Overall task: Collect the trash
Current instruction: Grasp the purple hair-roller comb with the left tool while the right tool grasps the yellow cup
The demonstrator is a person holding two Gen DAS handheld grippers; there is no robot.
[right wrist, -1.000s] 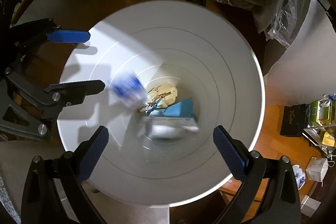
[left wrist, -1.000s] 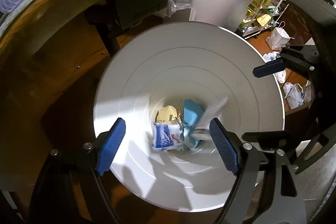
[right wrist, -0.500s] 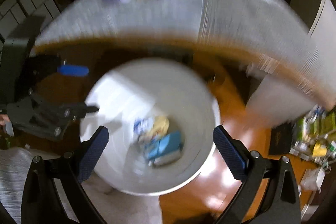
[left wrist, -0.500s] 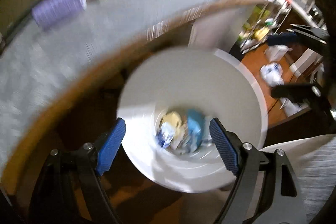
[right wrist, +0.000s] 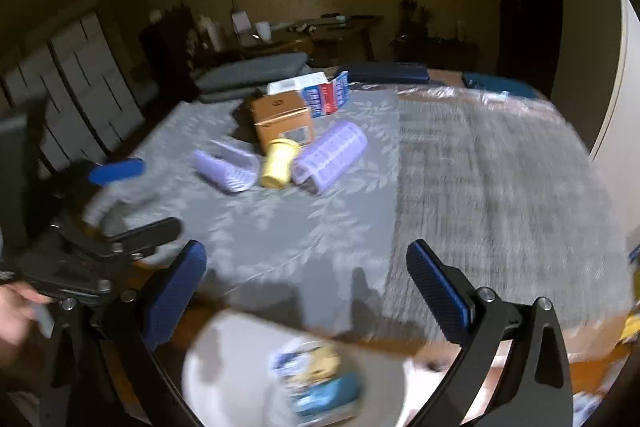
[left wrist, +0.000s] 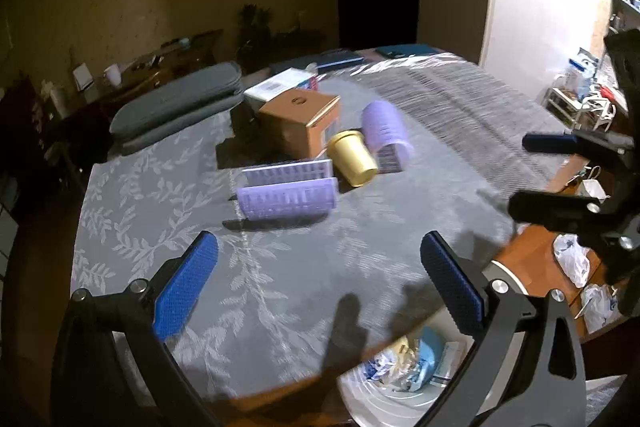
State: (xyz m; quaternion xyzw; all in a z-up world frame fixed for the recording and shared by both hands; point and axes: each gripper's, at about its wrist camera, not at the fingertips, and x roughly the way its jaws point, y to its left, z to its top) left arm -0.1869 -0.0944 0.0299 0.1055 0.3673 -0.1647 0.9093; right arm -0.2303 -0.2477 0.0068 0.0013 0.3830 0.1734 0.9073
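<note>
Both grippers are hovering over the counter (left wrist: 280,291), which is carrying the brown box (left wrist: 300,123), stiff but light, needing wide jaws across its sides. The purple sleeves (left wrist: 288,197) are lying near it, thin and crushable. The yellow cup (left wrist: 354,159), between them, is tipping-prone; pinch its rim. Left gripper (left wrist: 316,287) jaws are opening, empty; right gripper (right wrist: 306,287) jaws are standing apart, empty. Trash is sitting in the white bin (right wrist: 224,379).

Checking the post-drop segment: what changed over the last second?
Both views swung up from looking straight into the white bin to the table. Left gripper jaws are opening, with nothing between them; right gripper is open and empty. Trash stays in the bin; the yellow cup stays on the table.
</note>
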